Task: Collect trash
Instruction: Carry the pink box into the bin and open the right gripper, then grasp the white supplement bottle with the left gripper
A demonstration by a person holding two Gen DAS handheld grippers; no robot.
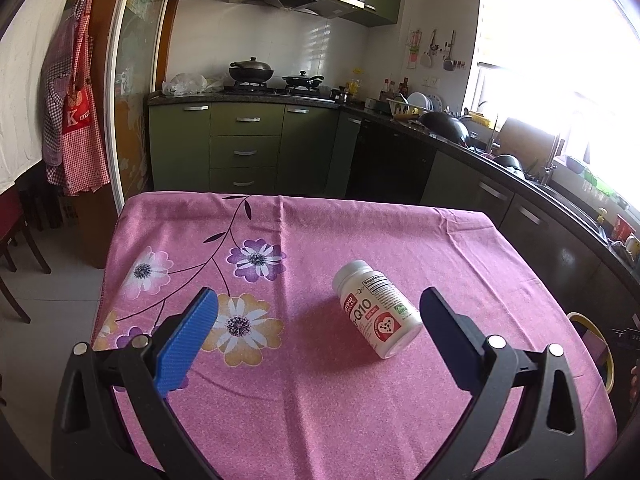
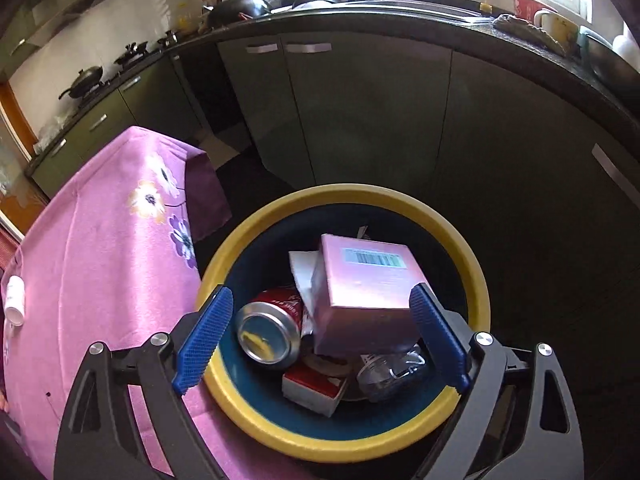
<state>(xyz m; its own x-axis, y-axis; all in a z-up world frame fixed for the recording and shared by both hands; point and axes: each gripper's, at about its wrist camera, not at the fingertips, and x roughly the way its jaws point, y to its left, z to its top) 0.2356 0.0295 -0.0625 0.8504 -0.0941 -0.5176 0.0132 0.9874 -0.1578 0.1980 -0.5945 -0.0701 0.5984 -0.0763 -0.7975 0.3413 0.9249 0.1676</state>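
Left wrist view: your left gripper [image 1: 318, 320] hangs wide open over the pink-clothed counter [image 1: 360, 232]; nothing sits between its pads.
Open room: bare cloth ahead to the far edge; the drop lies just right of the bottle.
Task thing: white pill bottle [image 1: 376, 310] lies on its side, just inside the right finger, untouched.
Right wrist: your right gripper [image 2: 320, 336] is open above the yellow-rimmed bin [image 2: 476, 280], gripping nothing.
Bin contents: pink box [image 2: 364, 296], red can [image 2: 268, 330], clear bottle [image 2: 390, 370].
Writing: "Q10" on the bottle; a barcode on the box.
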